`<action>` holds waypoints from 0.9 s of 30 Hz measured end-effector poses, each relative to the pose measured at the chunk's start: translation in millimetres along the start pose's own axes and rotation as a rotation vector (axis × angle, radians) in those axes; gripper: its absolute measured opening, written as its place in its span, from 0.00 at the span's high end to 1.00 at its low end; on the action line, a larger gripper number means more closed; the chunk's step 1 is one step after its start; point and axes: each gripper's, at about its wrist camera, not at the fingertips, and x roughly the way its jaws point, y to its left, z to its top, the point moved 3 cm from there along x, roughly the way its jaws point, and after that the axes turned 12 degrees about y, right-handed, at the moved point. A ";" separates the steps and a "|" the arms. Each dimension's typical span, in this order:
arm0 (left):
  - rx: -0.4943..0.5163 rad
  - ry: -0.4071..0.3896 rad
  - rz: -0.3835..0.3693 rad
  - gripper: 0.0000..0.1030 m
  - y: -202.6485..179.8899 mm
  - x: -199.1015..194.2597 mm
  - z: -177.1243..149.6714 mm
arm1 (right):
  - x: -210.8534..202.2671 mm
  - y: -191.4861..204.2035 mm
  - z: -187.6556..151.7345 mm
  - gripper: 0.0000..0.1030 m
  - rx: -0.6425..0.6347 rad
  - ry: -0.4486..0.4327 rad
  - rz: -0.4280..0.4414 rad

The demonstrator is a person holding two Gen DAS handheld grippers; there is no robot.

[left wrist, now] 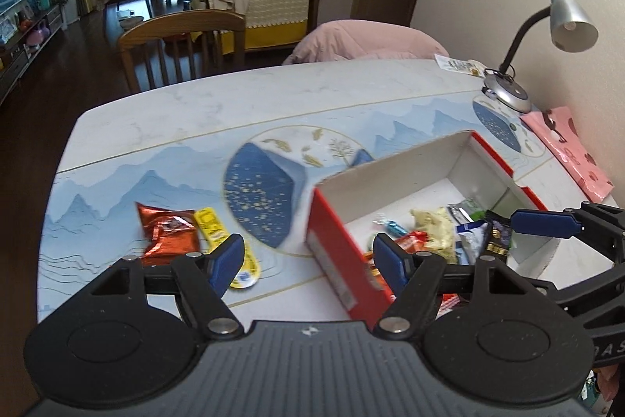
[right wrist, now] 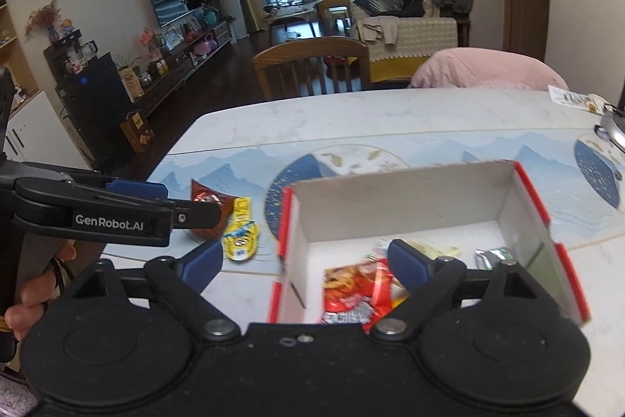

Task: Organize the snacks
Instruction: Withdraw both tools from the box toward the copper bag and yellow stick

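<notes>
Snacks: red packet [left wrist: 168, 235] and yellow packet [left wrist: 224, 245] lie left of the box [left wrist: 336, 253]; both grippers' fingers [left wrist: 230, 256] spread empty, and may pinch both packets together.

Box [left wrist: 336, 260] red wall blocks lower centre of left view. Bare table [left wrist: 195, 112] across upper middle gives passage. Two packets [left wrist: 168, 233] lie lower left. Lamp [left wrist: 547, 38] stands upper right. Box's far half open.
</notes>
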 end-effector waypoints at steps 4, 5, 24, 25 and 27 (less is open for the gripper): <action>-0.028 -0.001 -0.001 0.26 25.4 -1.0 -3.2 | 7.3 21.2 4.4 0.01 -0.022 -0.013 0.008; -0.038 0.003 -0.001 0.26 32.5 -0.1 -4.0 | 10.0 26.7 5.3 0.01 -0.032 -0.010 0.012; -0.126 0.216 0.124 0.26 131.8 87.3 10.5 | 93.5 100.4 9.8 0.01 -0.230 0.153 -0.052; -0.120 0.224 0.125 0.26 132.8 93.3 14.4 | 97.2 100.7 10.7 0.01 -0.235 0.159 -0.055; -0.122 0.250 0.138 0.26 136.1 106.2 20.2 | 106.2 100.9 13.3 0.01 -0.244 0.174 -0.063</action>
